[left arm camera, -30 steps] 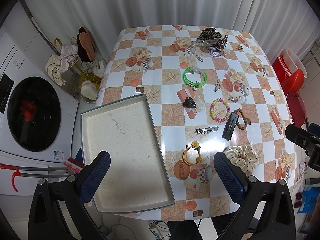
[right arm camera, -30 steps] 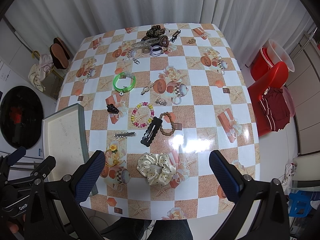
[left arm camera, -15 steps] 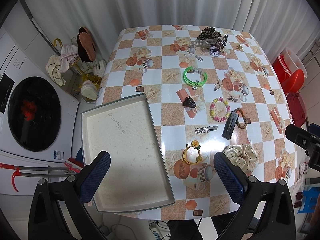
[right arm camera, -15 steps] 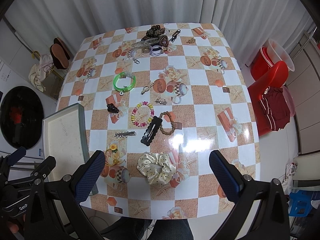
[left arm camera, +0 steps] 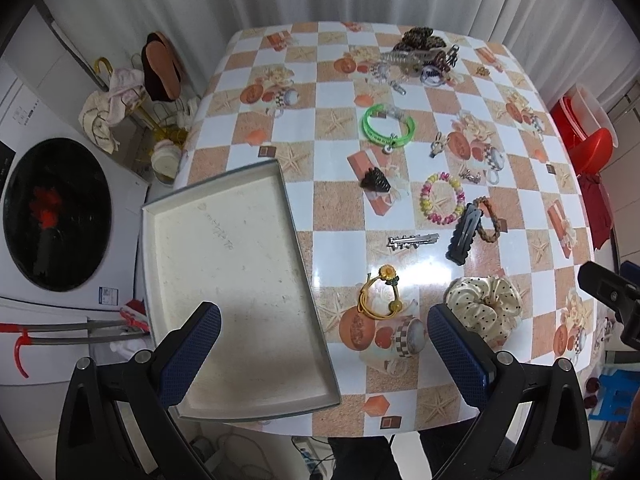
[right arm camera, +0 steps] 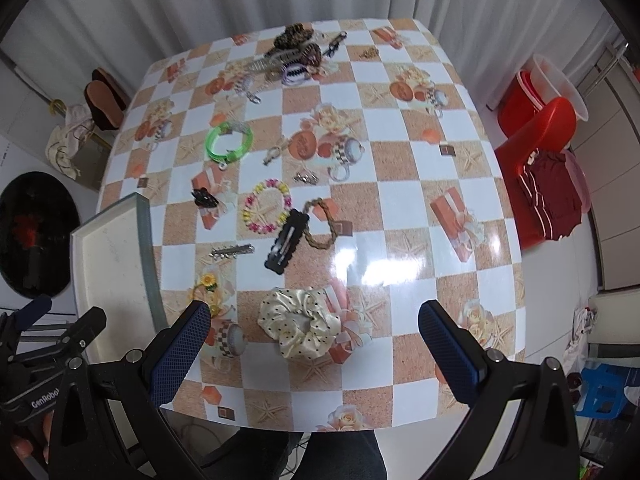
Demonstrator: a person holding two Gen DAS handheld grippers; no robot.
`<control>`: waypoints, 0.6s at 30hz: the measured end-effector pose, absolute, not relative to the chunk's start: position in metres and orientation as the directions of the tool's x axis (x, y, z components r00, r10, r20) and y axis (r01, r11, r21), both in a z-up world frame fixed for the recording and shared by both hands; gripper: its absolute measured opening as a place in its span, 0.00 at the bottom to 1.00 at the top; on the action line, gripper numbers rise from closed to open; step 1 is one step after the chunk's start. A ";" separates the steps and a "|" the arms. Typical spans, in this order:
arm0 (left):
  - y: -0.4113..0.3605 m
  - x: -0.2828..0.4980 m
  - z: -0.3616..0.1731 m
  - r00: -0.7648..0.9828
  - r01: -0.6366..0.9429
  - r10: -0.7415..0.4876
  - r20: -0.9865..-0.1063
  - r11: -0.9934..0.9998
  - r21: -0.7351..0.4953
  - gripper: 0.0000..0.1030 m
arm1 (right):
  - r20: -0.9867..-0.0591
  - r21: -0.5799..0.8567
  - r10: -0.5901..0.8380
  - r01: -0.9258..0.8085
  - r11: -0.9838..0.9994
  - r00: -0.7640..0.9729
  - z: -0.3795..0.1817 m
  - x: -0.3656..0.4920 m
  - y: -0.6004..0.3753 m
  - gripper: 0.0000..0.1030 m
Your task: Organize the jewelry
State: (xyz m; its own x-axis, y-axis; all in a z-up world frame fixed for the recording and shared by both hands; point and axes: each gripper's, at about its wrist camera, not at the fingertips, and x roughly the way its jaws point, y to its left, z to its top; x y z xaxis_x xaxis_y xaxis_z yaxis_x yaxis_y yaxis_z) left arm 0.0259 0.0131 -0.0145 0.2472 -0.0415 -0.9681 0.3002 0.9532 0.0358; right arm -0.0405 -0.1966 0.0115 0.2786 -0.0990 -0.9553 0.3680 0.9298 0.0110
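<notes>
Both grippers, left (left arm camera: 324,350) and right (right arm camera: 314,346), hung spread wide, empty. Jewelry scattered on table (right arm camera: 420,152), tray (left arm camera: 224,280) bare. Risk imo: satin scrunchie (right arm camera: 300,328) squishing, slipping; thin silver hair clip (left arm camera: 412,240) skidding on glossy cloth.

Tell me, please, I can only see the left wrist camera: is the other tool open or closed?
Observer: Open. In the right wrist view the right tool has its fingers wide apart and holds nothing.
Operator: What is it pointing at?
Observer: The cream dotted scrunchie. It lies on the table between the two fingers in that view, and neither finger touches it.
Operator: Can that camera see my tool too?
Observer: Yes. The left tool shows at the lower left, next to the tray, with "GenRobot" printed on its black body.
</notes>
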 end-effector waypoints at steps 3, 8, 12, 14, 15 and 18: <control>0.008 0.032 -0.025 0.228 0.298 -0.043 -0.973 0.954 0.027 1.00 | -0.962 0.001 -0.103 0.381 0.924 0.252 0.000 -0.039 -0.205 1.00; -0.006 0.046 -0.042 0.214 0.306 -0.056 -0.975 0.952 0.012 1.00 | -0.970 0.007 -0.089 0.394 0.919 0.225 -0.019 -0.034 -0.218 1.00; -0.020 0.060 -0.056 0.210 0.305 -0.069 -0.975 0.952 -0.002 1.00 | -0.978 0.018 -0.067 0.398 0.917 0.198 -0.041 -0.025 -0.231 1.00; -0.026 0.067 -0.063 0.211 0.299 -0.069 -0.975 0.954 -0.003 1.00 | -0.981 0.004 -0.073 0.399 0.917 0.180 -0.048 -0.021 -0.237 1.00; -0.029 0.072 -0.066 0.214 0.293 -0.070 -0.974 0.956 -0.004 1.00 | -0.982 0.003 -0.073 0.397 0.918 0.177 -0.050 -0.018 -0.240 1.00; -0.037 0.084 -0.075 0.223 0.276 -0.070 -0.972 0.961 -0.005 1.00 | -0.982 0.017 -0.058 0.395 0.919 0.177 -0.061 -0.006 -0.248 1.00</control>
State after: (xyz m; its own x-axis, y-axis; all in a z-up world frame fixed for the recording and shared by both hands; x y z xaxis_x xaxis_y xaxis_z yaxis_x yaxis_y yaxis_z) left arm 0.0839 -0.0371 -0.0751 0.2233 -0.0696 -0.9723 0.2763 0.9611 -0.0053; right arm -0.0058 -0.2478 -0.0607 0.1775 -0.0579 -0.9824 0.3945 0.9187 0.0171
